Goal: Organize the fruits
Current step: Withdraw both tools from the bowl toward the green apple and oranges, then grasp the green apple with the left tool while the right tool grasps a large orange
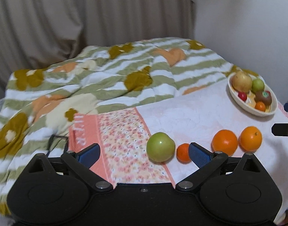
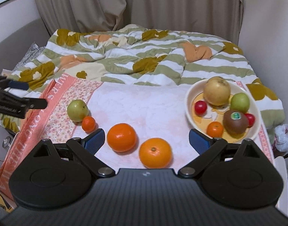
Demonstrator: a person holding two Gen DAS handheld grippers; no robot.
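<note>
Currently both grippers, left [image 1: 144, 153] and right [image 2: 146, 138], gape empty over the towel [image 2: 144, 101], with four fruits loose beside the bowl [image 2: 189, 101].

On the towel [image 2: 140, 101], four fruits are laid in a row: apple [image 2: 77, 110] at 9 o'clock, then mandarin [image 2: 88, 123] and two oranges [image 2: 121, 137]. The bowl [image 2: 189, 101] is set at 3 o'clock.
</note>
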